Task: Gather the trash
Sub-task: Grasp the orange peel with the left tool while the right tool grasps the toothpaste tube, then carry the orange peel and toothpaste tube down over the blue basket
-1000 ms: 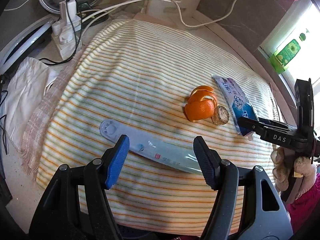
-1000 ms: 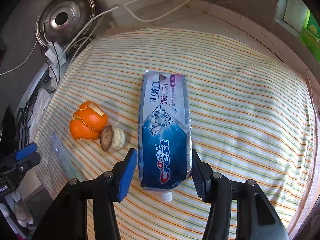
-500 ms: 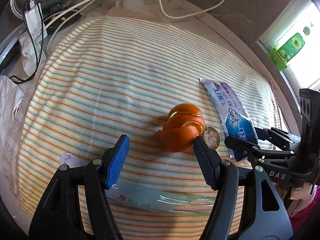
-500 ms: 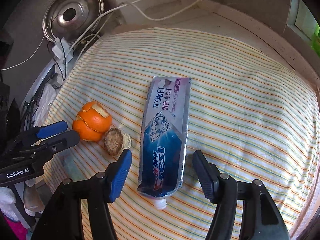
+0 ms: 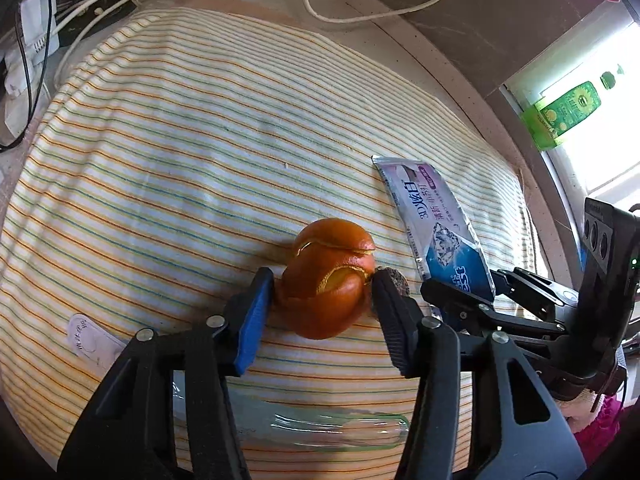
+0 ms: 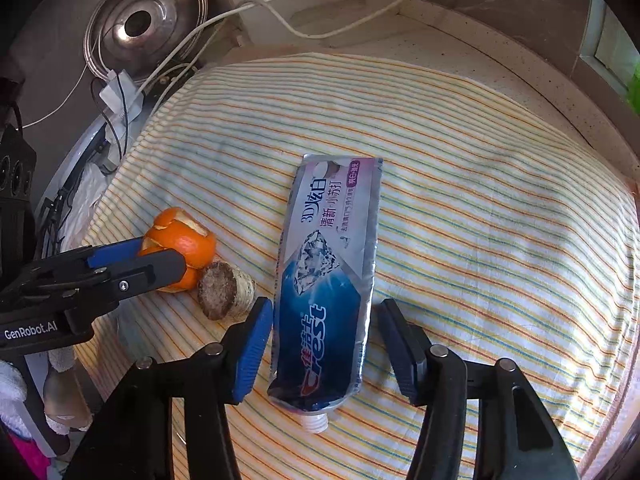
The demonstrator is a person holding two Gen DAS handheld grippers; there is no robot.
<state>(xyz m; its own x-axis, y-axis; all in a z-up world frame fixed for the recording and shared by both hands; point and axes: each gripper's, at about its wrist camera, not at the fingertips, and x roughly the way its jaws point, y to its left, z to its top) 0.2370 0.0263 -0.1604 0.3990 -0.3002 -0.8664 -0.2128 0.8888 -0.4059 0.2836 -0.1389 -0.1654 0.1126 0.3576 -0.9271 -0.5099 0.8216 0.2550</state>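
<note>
An orange peel [image 5: 326, 280] lies on the striped cloth [image 5: 200, 140]. My left gripper [image 5: 320, 312] is open with its jaws on either side of the peel, close to touching it; it also shows in the right wrist view [image 6: 160, 258]. A brown stub [image 6: 224, 290] lies right beside the peel [image 6: 180, 240]. A flattened Crest toothpaste tube [image 6: 326, 280] lies to the right. My right gripper [image 6: 324, 344] is open and straddles the tube's cap end. A clear plastic wrapper [image 5: 332, 428] lies near the front edge, under my left gripper.
White cables [image 6: 192, 40], a power adapter [image 6: 120, 92] and a metal lid [image 6: 146, 28] sit behind the cloth at the left. A green bottle [image 5: 560, 112] stands at the window on the right. Stone counter [image 6: 500, 52] surrounds the cloth.
My left gripper moved forward from over the clear wrapper to the orange peel, and its jaws now bracket the peel. My right gripper stayed over the tube's cap end and narrowed a little.
</note>
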